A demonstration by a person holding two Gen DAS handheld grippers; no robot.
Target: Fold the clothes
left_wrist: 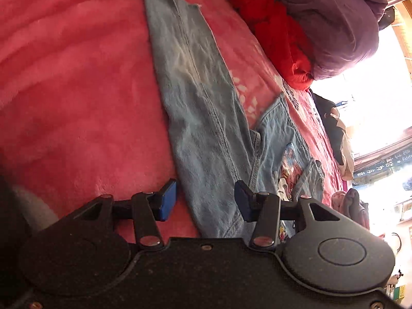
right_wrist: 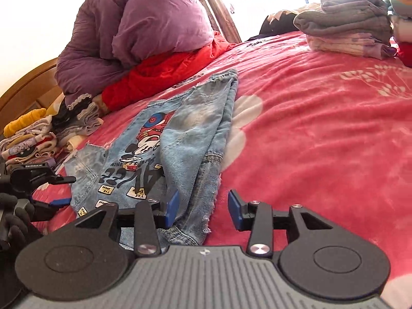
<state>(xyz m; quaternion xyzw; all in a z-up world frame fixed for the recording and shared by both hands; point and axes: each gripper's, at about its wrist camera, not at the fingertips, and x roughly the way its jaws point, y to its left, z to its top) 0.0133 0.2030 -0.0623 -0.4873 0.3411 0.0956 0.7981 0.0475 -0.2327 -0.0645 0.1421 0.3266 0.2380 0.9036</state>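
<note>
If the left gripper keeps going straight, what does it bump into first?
Probably the light blue denim jeans lying on the pink fleece blanket: the open left gripper points down along the trouser leg. Exact depth is unclear.

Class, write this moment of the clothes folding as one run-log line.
stage: folding jeans | left tongs: open above jeans | right tongs: open at jeans edge | surface: pink blanket

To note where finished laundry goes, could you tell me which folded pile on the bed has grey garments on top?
The pile far right in the right wrist view; the left stack is topped with yellow.
</note>
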